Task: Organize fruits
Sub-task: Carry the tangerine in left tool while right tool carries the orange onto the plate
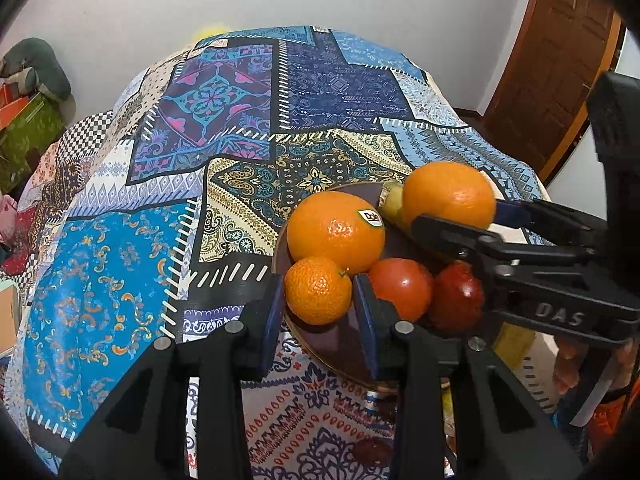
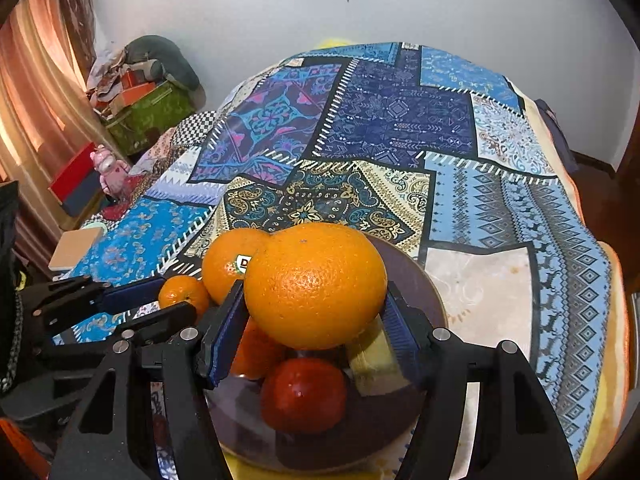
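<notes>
- Right gripper [image 2: 314, 316]: your jaws are clamped on the large orange [image 2: 316, 284], held over the dark plate [image 2: 424, 280].
- Left gripper [image 1: 318, 300]: your jaws bracket the mandarin [image 1: 318, 290] at the plate's near-left edge; whether they grip it cannot be told.
- Also on the plate: stickered orange [image 1: 336, 232], tomato [image 1: 402, 288], red apple [image 1: 458, 298], a banana [image 1: 390, 200].
- Step, as judged: placing fruit. Next, lower the orange gently into a gap so the pile doesn't roll.

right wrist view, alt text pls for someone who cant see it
The right gripper clamps a large orange above a dark plate holding a stickered orange, a mandarin and a red fruit on a patchwork tablecloth.
</notes>
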Motion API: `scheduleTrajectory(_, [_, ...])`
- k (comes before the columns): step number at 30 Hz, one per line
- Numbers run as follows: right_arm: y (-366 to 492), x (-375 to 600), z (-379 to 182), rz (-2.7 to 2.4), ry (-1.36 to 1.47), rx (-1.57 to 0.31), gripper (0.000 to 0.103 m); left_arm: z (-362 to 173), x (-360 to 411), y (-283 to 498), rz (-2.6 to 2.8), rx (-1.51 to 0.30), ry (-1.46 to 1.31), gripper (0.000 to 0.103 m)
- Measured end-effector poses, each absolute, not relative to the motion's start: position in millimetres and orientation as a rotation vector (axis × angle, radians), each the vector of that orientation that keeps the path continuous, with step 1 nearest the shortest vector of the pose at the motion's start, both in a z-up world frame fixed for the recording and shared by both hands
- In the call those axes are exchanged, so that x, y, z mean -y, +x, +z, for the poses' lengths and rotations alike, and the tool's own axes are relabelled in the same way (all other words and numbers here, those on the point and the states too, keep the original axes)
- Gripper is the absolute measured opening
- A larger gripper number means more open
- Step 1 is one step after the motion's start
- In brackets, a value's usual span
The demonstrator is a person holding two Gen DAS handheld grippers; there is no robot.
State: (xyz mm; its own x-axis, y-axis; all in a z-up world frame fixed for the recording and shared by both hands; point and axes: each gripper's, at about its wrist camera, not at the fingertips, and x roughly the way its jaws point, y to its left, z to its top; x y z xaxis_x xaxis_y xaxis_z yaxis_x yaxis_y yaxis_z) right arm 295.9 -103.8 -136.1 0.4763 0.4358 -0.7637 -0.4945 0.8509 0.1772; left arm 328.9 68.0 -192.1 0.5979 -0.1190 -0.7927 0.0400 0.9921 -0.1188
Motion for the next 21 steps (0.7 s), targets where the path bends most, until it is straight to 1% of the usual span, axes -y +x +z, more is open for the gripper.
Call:
scheduleTrajectory(7, [292.6,91.9,-144.0,0.562,-0.131,-0.911,0.062,-197.6,-69.6,327.1,-0.091,-0.938,-0.105,0.035])
scheduleTrajectory(21, [288.4,98.6,-136.6,0.577,-0.119,-0.913,0.065,-201.1,-65.3,328.1,-0.092,-0.961,-0.097,0.035])
